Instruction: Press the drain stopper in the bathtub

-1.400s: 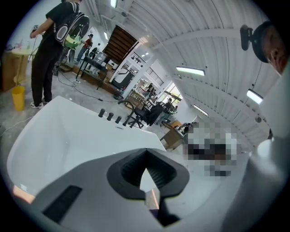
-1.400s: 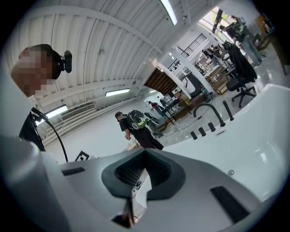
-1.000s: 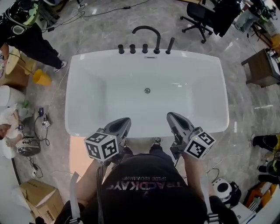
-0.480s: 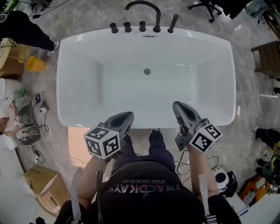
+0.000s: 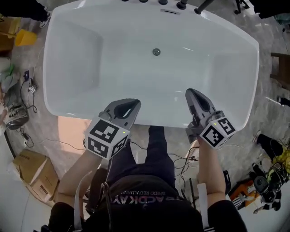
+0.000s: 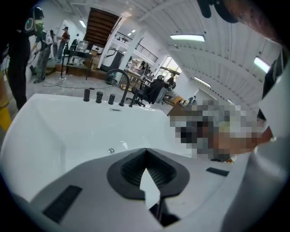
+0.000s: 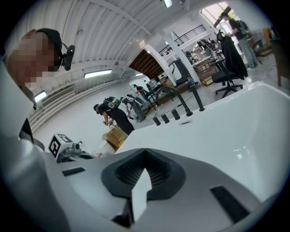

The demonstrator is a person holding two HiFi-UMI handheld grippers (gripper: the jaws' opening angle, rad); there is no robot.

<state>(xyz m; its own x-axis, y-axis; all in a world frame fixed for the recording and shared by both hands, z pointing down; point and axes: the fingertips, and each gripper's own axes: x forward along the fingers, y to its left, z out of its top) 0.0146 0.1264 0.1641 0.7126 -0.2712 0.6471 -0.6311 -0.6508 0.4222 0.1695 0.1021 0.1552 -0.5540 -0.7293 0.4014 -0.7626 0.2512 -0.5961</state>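
Observation:
A white bathtub [image 5: 68, 59] fills the upper head view, with a small round metal drain stopper [image 5: 156, 52] on its floor toward the far end. The stopper [image 6: 111, 151] also shows small in the left gripper view. My left gripper [image 5: 131, 108] hovers over the near rim at left, jaws shut and empty. Over the near rim at right is my right gripper [image 5: 192, 96], also shut with nothing in it. Both are well short of the stopper.
Black tap fittings [image 5: 174, 3] stand on the tub's far rim; in the left gripper view the arched black spout [image 6: 123, 86] shows. Cardboard boxes [image 5: 34, 174] and cables lie on the floor at left, bags and gear [image 5: 267, 181] at right. People stand beyond the tub.
The view has moved forward over the tub: the tub and stopper have slid up and grown larger. Both grippers now reach over the near rim, still shut.

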